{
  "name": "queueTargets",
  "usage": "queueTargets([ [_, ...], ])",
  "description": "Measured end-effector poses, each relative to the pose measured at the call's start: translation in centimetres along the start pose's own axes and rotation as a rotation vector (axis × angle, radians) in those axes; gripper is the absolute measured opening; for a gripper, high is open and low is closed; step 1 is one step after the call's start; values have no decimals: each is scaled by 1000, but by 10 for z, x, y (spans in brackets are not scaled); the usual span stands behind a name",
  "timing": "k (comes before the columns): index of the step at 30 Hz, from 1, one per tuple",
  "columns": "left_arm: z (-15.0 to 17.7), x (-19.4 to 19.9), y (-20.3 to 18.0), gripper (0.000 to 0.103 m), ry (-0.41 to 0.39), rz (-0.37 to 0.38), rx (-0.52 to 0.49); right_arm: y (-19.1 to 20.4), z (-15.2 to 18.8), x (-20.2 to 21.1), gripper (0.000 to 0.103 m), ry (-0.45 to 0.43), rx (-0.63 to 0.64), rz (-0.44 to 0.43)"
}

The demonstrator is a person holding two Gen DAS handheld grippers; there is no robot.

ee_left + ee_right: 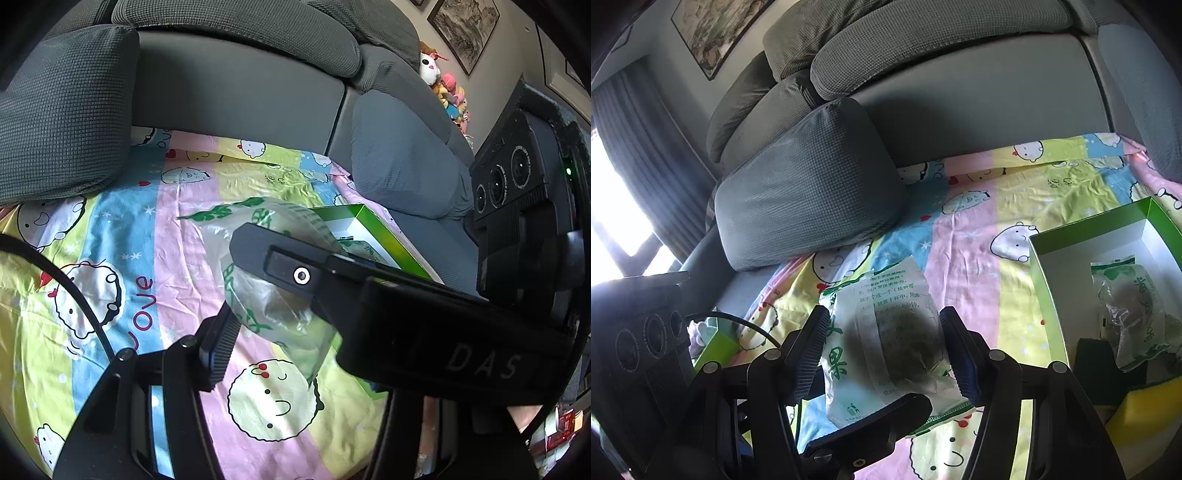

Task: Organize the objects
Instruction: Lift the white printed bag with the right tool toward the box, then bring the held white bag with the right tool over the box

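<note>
A clear packet (886,332) with green print and a dark lump inside hangs just above the cartoon sheet (967,236). My right gripper (886,343) is shut on its two sides. In the left wrist view the same packet (266,295) touches the ribbed pad of my left gripper (273,332), which is shut on its lower end. That gripper's other finger is hidden behind the right gripper's black finger (303,275). One left finger (868,424) shows under the packet. An open green box (1049,258), white inside, lies to the right with a second packet (1134,306) in it.
A grey cushion (812,184) leans on the sofa back, left of the sheet. A yellow foam block (1145,410) sits at the green box's near corner. A small green box (716,347) lies at the left edge. Plush toys (443,85) are piled at the far sofa end.
</note>
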State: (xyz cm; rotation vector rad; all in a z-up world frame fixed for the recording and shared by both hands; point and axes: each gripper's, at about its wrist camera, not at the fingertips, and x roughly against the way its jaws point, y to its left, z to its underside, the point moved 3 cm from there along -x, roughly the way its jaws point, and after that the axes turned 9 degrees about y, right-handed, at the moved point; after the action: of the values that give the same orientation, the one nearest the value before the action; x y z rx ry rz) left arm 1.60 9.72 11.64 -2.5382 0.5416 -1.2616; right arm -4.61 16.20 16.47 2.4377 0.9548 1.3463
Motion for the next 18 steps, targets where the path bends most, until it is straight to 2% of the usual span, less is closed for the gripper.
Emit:
queueTargets([
  [11,-2,8,-16,55,-27,5,-24,5,0,15,63,-28,30,1],
  [18,-10,0,-39,55,-24,11,-66,-8,-3,34,63,-63,19,11],
])
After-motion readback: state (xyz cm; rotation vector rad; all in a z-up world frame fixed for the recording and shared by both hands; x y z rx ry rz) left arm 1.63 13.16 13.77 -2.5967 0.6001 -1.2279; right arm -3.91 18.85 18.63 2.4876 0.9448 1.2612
